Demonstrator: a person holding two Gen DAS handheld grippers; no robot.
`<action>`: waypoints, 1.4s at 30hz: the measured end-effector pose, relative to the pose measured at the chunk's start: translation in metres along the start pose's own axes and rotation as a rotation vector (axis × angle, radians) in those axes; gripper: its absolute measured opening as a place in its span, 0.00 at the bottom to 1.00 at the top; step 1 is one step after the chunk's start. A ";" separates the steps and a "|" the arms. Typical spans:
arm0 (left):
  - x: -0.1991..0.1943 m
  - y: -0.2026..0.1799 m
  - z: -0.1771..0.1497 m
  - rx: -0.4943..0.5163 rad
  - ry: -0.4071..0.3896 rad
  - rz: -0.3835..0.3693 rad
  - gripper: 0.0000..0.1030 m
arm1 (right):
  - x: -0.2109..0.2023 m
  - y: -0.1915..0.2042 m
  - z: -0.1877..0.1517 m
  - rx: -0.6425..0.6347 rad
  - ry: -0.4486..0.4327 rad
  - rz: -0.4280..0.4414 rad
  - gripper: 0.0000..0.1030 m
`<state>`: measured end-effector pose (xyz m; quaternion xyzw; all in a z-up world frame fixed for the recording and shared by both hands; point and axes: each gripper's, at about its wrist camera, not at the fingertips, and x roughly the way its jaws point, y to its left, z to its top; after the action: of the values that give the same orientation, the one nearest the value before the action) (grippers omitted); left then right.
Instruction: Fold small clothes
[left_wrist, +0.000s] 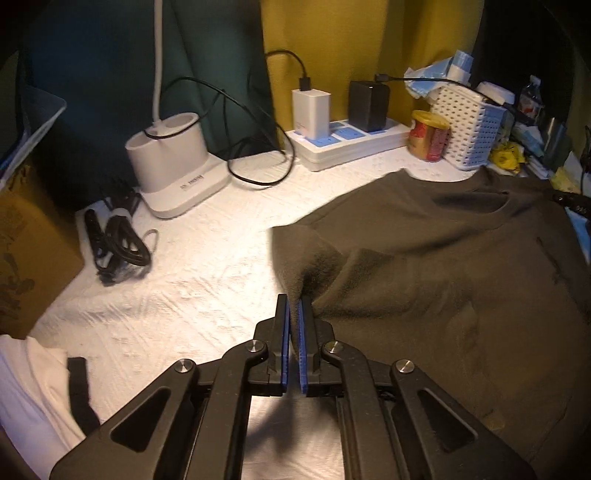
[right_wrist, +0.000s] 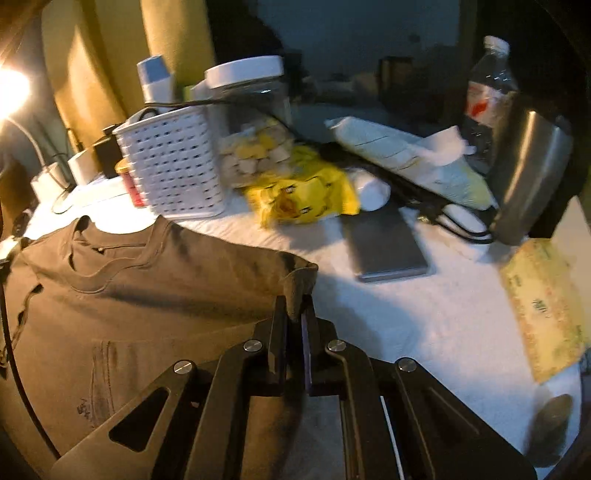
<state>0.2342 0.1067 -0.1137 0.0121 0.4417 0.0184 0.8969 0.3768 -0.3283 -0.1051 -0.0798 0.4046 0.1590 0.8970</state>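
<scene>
Currently, in the left wrist view, the left gripper (left_wrist: 294, 306) has its blue-padded fingers (left_wrist: 283, 325) closed on a raised pinch of cloth at the left sleeve edge of the dark olive T-shirt (left_wrist: 443, 258). The shirt lies spread on the white-covered counter (left_wrist: 177, 288), collar towards the back, just short of the white power strip (left_wrist: 351, 142) and the perforated basket (left_wrist: 467, 127). A loose black cable (left_wrist: 122, 247) lies well apart to the left.

In the right wrist view, the right gripper (right_wrist: 295, 314) is likewise clamped on the opposite sleeve corner of the shirt, the cloth bunched upward between the fingers. How deep that bite goes is hard to judge, as shadow covers the pads. A yellow packet (right_wrist: 303, 195) and a grey flat device (right_wrist: 384, 240) lie near this corner.

Risks, as judged: both grips appear to hold only a small fold of fabric, so a quick lift could pull a corner free. Uneven raising of the two sides would skew the fold. A wide sweep on the right could drag the sleeve into the nearby clutter.
</scene>
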 end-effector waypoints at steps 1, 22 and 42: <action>0.002 0.002 0.000 -0.001 0.007 -0.001 0.02 | 0.001 -0.001 -0.001 -0.005 0.005 -0.008 0.06; -0.022 -0.013 -0.009 -0.066 -0.003 -0.059 0.71 | -0.021 0.016 -0.016 -0.052 0.029 -0.107 0.49; -0.038 -0.061 -0.064 0.004 0.116 -0.141 0.72 | -0.084 0.055 -0.094 -0.098 0.138 -0.071 0.53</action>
<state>0.1615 0.0449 -0.1250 -0.0182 0.4928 -0.0448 0.8688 0.2395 -0.3204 -0.1047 -0.1490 0.4540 0.1408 0.8671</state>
